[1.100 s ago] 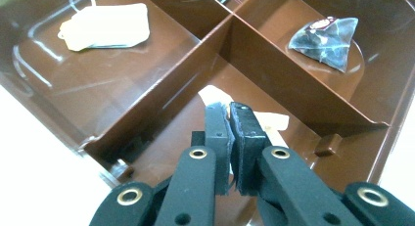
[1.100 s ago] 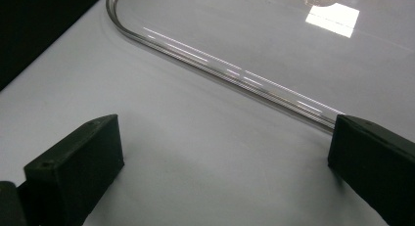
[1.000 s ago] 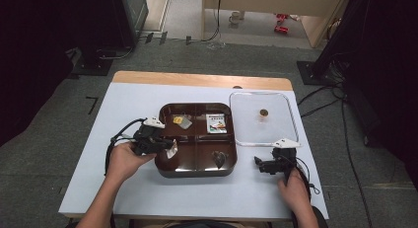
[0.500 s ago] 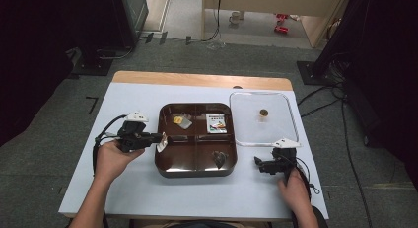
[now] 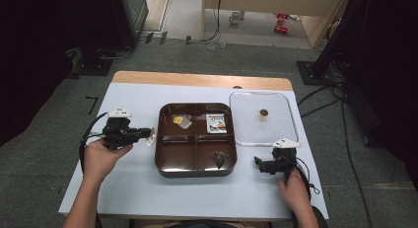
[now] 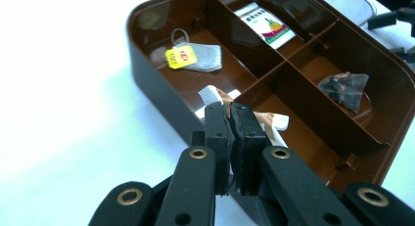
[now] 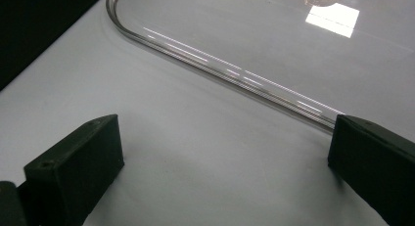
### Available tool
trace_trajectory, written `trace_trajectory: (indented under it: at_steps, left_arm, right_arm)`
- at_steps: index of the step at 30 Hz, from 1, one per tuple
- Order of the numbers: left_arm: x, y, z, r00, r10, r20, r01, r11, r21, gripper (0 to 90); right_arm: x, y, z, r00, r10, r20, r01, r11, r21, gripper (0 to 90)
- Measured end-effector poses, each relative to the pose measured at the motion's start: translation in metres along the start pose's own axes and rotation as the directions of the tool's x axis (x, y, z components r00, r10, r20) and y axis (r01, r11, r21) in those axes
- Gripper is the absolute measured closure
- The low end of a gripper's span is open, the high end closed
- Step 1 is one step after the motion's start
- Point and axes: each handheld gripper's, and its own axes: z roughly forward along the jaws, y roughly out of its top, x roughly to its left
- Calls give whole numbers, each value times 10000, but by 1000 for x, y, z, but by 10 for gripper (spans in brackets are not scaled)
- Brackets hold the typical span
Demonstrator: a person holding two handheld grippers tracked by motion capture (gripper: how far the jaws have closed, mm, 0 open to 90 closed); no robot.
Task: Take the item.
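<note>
Sachet (image 6: 266,121) in level left gripper (image 5: 148,134)

Each black tool (image 6: 230,133) has brass-ringed holes, a trailing cable and a pale top plate.

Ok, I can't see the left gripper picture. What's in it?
The left gripper is shut on a small white-and-brown packet beside a brown four-part tray. Inside the tray lie a teabag with a yellow tag, a printed sachet and a dark pyramid teabag.

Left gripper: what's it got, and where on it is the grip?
The left gripper is shut on a small white-and-brown packet, pinched near its middle, at the brown tray's left side. The right gripper holds nothing.
</note>
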Motion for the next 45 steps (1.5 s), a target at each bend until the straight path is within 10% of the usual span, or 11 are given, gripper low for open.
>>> trace_trajectory:
  at_steps: [29, 45]
  left_arm:
    - [51, -27, 32, 9855, -1135, -1260, 1292, 9838, 1245, 876]
    - [55, -35, 47, 9851, -966, -1424, 1193, 9798, 1606, 863]
  right_arm:
    - [0, 0, 0, 10000, 2, 3, -2, 10000, 2, 0]
    - [0, 0, 0, 10000, 2, 2, -2, 10000, 3, 0]
